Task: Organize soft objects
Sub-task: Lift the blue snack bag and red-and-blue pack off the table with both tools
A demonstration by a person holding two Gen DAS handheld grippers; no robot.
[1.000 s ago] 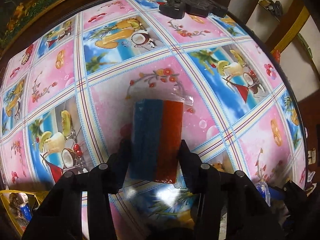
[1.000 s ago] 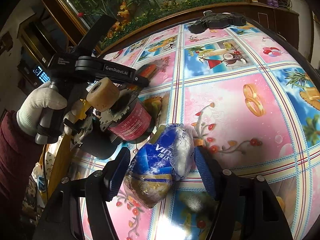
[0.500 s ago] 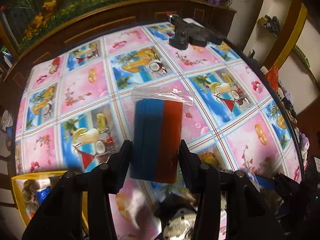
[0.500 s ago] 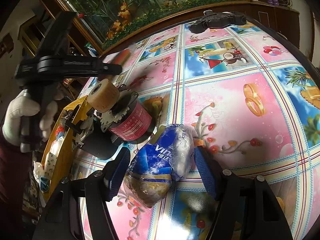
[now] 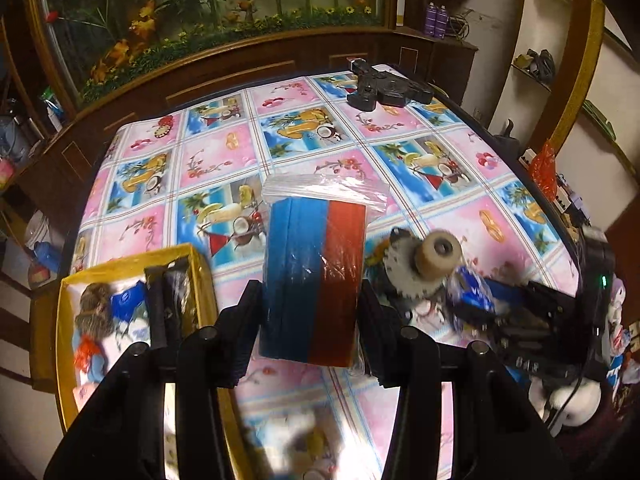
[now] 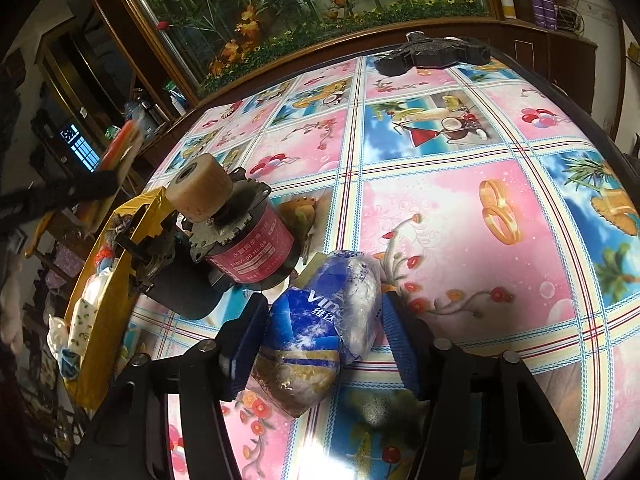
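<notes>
My left gripper [image 5: 308,312] is shut on a bagged pack of blue and red sponges [image 5: 314,276] and holds it high above the table. A yellow box [image 5: 64,364] with several soft items lies below it to the left. My right gripper [image 6: 324,336] is closed around a blue and white tissue pack [image 6: 320,332] that rests on the tablecloth. The yellow box [image 6: 100,332] is also in the right wrist view, at the left edge. The left gripper with the sponges [image 6: 120,148] shows blurred at upper left there.
A red motor with a tan roller [image 6: 240,232] stands just left of the tissue pack, on a dark base. A black device [image 6: 432,54] lies at the table's far edge. The table carries a pink and blue patterned cloth [image 6: 460,200].
My left gripper has risen and pulled back toward the left with the sponge pack, bringing the yellow box into view. The right gripper and tissue pack have not moved.
</notes>
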